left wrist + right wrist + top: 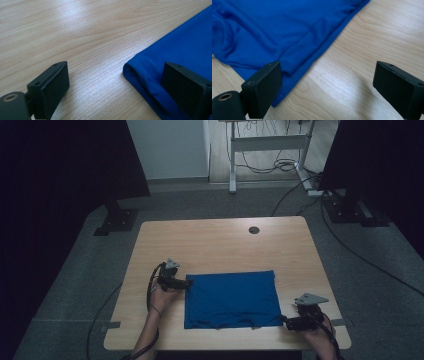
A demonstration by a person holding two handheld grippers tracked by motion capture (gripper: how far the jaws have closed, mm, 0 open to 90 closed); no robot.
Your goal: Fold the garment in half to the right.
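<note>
A folded blue cloth of thin, smooth fabric lies flat on the near half of the pale wood-grain table, roughly square, with slight creases along its near edge. Your left gripper sits at the cloth's far left corner, jaws spread wide: in the left gripper view one black jaw stands over bare wood, the other over the rounded folded corner of the cloth. Your right gripper sits at the near right corner, also spread open; in the right gripper view one jaw overlaps the hemmed edge of the cloth and the other hangs over bare table. Neither gripper pinches the fabric.
</note>
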